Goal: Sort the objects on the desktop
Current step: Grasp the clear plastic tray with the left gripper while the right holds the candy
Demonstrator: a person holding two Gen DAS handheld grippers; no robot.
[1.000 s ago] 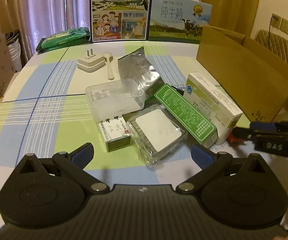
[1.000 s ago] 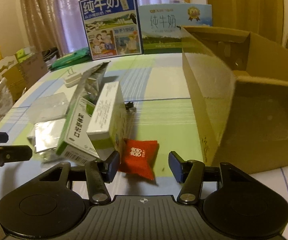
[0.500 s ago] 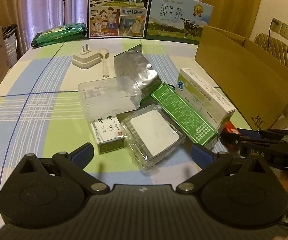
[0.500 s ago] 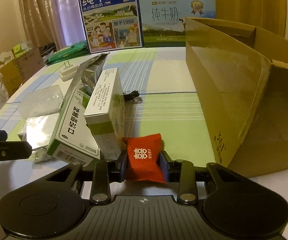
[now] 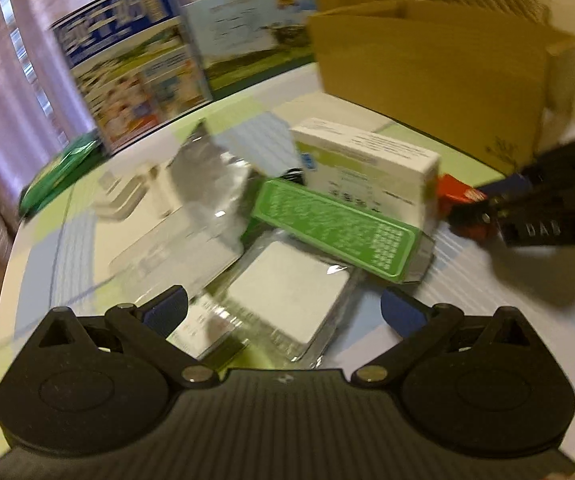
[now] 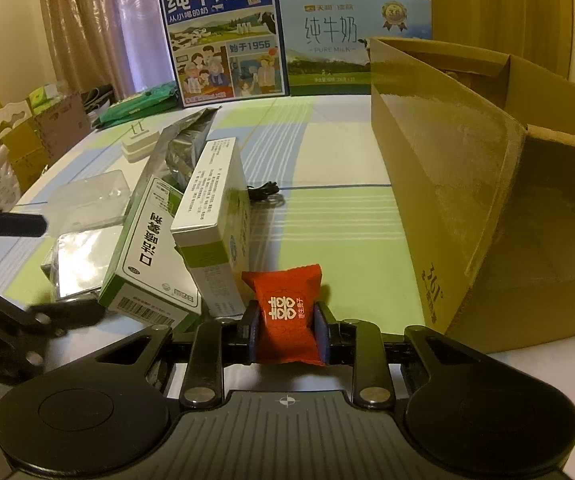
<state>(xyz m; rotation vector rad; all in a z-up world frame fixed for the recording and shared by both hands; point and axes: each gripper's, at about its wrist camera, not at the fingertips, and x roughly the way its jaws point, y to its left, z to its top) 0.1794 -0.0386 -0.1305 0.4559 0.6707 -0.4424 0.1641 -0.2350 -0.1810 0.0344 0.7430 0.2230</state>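
Both grippers, left gripper [image 5: 283, 314] and right gripper [image 6: 286, 332], are matte black, with ribbed bases, round side discs, silver pivot screws and blue pads [image 5: 165, 312] on the fingers.

Warm, dim indoor light with a yellow cast in both views; curtains [image 6: 99, 28] behind let through only a faint purple glow. Left wrist view is heavily motion-blurred: milk carton [image 5: 131, 64] print is unreadable, edges smear, only the near black tong arms stay fairly crisp. Right wrist view is sharp, carton text legible. Fisheye bends the bench [image 6: 327, 216] edge and darkens the corners in both. Soft glare on the cardboard box [image 6: 439, 184] wall and on the clear plastic tray [image 6: 87, 200]. A soft shadow lies on the bench under the right tongs [image 5: 499, 216] in the left view.
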